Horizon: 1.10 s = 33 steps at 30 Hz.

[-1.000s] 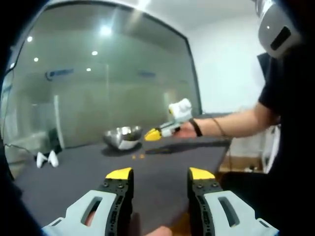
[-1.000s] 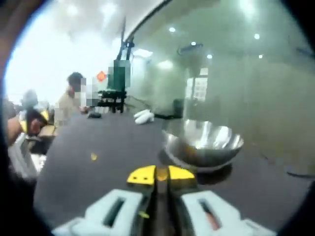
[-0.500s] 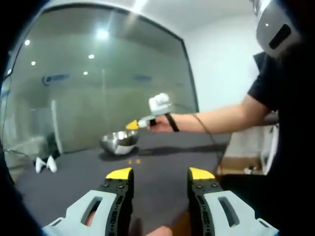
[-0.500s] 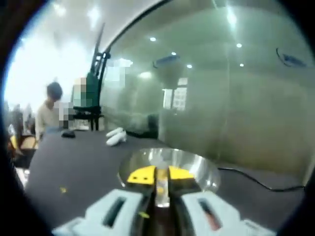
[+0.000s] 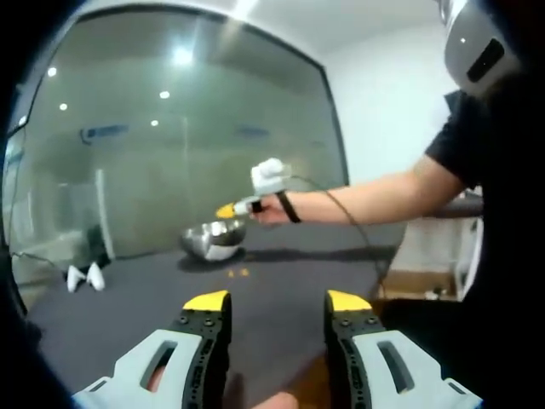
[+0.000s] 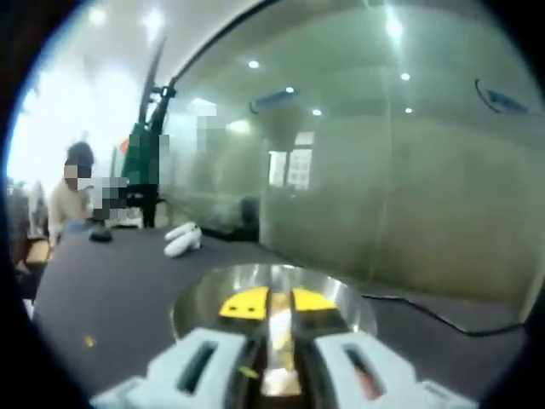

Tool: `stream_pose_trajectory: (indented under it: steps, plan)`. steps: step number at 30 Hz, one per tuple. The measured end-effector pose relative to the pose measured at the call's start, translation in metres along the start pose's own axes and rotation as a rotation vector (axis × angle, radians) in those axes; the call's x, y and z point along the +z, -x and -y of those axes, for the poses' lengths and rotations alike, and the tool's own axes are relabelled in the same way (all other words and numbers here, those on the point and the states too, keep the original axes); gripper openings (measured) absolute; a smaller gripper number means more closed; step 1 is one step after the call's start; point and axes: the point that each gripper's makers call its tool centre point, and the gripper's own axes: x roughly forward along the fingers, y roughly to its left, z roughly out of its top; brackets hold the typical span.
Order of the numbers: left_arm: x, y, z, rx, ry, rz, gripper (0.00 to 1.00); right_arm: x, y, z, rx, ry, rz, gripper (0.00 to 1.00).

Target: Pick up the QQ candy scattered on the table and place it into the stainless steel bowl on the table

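Now right gripper (image 6: 278, 304) above steel bowl (image 6: 200, 294)

left gripper (image 5: 277, 305) open, right gripper (image 6: 278, 302) closed

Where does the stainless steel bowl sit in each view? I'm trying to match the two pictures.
Left gripper view: stainless steel bowl at mid-left, far across the table, under the right gripper.
Right gripper view: bowl at lower centre, behind the jaws.
Shared landmark: the glass wall.

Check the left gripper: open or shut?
Open. In the left gripper view the left gripper has a wide gap between its yellow tips, with bare dark table showing through and nothing held.
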Motion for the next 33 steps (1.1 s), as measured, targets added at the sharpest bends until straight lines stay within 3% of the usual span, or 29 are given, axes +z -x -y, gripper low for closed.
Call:
stream_pose_trajectory:
  steps: [3, 6, 10, 20, 25, 29, 33]
  plan:
    - [-0.001, 0.000, 0.000, -0.005, -0.001, -0.004, 0.45, 0.012, 0.000, -0.003, 0.044, -0.060, 0.078, 0.21]
    - [-0.002, -0.001, 0.001, -0.008, -0.003, -0.009, 0.45, 0.013, 0.002, 0.006, 0.011, -0.038, 0.076, 0.16]
    - [0.002, -0.001, 0.003, -0.024, 0.001, 0.012, 0.45, 0.007, 0.004, 0.007, 0.016, -0.099, 0.077, 0.16]
    - [0.002, -0.006, 0.008, -0.042, -0.010, 0.011, 0.45, 0.007, 0.017, 0.009, 0.012, -0.111, 0.075, 0.16]
    - [0.002, -0.007, 0.009, -0.049, -0.004, 0.014, 0.45, 0.008, 0.045, 0.002, 0.026, -0.089, 0.088, 0.16]
    - [0.002, -0.011, 0.010, -0.055, -0.008, 0.011, 0.45, 0.010, 0.069, -0.002, 0.065, -0.128, 0.125, 0.16]
    - [0.006, -0.015, 0.010, -0.055, -0.012, 0.015, 0.45, 0.002, 0.097, -0.018, 0.113, -0.135, 0.114, 0.20]
